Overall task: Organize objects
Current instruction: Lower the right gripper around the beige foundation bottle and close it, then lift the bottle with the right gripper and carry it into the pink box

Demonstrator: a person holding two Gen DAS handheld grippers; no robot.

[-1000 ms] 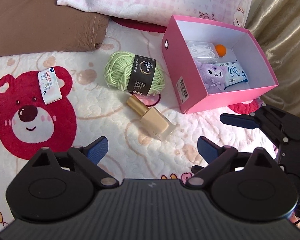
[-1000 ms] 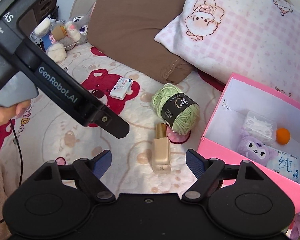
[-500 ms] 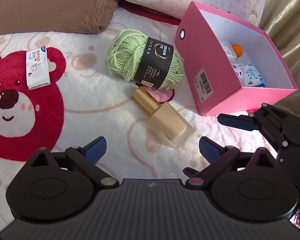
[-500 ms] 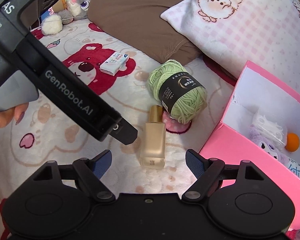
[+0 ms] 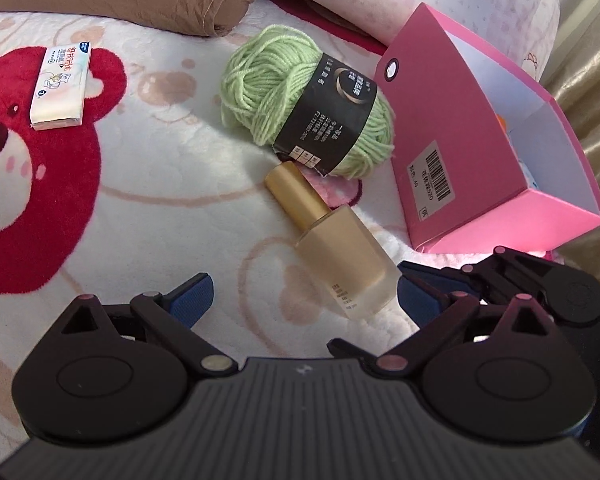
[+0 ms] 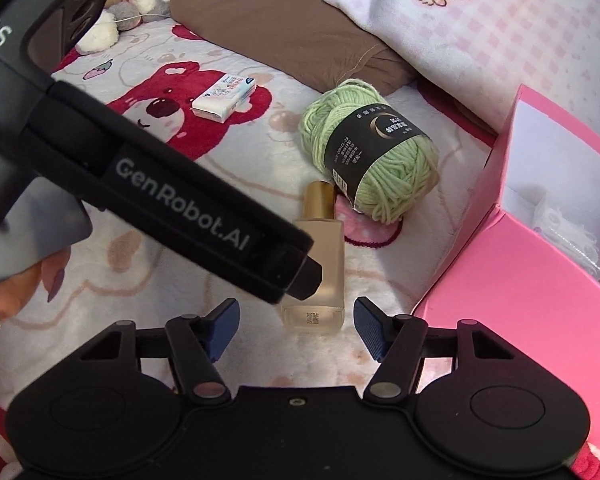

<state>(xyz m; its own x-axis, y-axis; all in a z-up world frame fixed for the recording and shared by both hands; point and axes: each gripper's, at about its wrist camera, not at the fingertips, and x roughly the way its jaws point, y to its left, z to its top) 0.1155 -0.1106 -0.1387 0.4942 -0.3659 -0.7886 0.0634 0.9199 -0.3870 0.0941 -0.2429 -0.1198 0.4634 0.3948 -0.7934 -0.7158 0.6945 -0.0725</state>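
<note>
We saw the bottle (image 6: 320, 256) flat on the bed (image 6: 240, 152), cap toward the yarn (image 6: 370, 160); right gripper (image 6: 296, 326) jaws had just been narrowing, clear of it; left gripper (image 5: 304, 296) jaws open.

left hand-held gripper (image 5: 304, 296): jaws apart over bed | bottle (image 5: 332, 248): lying flat, cap touching yarn (image 5: 304, 100) | pink box (image 5: 460, 152): right

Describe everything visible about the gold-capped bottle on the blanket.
The bottle is a frosted, squarish glass flask of beige liquid with a gold cylindrical cap and small print near its base. It lies flat on the blanket, cap toward the green yarn, near its label. No fingers touch it.
</note>
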